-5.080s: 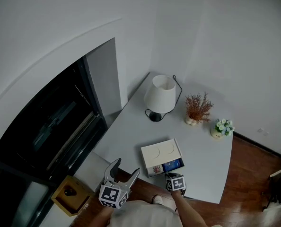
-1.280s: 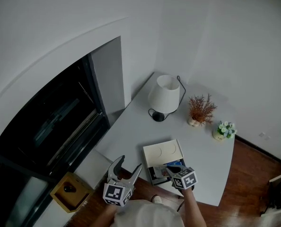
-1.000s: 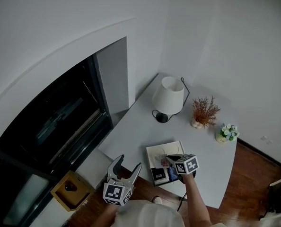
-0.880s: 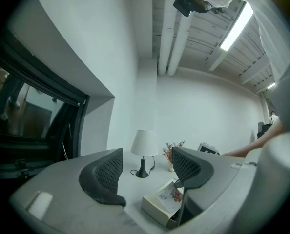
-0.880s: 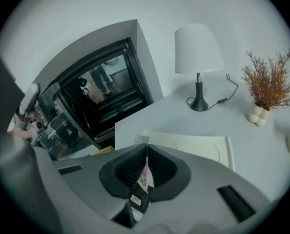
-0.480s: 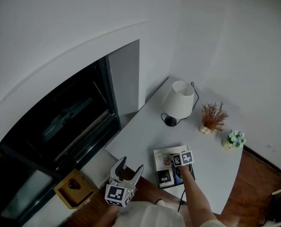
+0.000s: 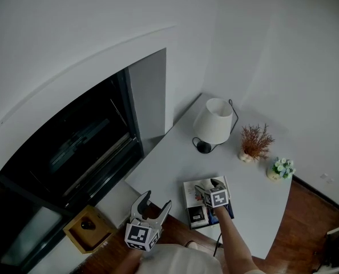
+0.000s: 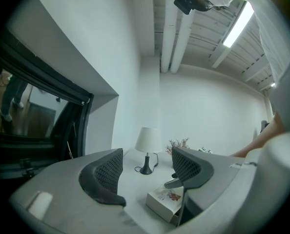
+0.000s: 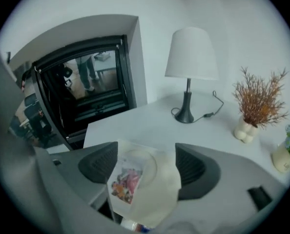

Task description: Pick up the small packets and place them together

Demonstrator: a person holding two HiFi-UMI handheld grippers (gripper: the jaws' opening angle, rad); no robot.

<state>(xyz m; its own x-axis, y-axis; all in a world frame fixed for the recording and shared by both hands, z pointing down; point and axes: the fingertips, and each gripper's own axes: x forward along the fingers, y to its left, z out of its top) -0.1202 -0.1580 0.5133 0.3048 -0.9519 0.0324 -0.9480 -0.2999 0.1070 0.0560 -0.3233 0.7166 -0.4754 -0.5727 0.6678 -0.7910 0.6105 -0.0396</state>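
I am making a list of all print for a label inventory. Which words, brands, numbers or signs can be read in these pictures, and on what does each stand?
No text can be read anywhere in these pictures.
White flat cardboard box: it carries only a colourful picture, and any print on it is too blurred to read.
Small dark packet at the box's near side: its print is too small to read.

**Packets bunched at the near edge**

My pale packet [image 9: 144, 175] lies print-side up, showing a pink-and-orange picture. A dark packet [image 7: 197, 214] and a blue packet [image 7: 227, 209] lie right against it on the surface [image 7: 175, 164].
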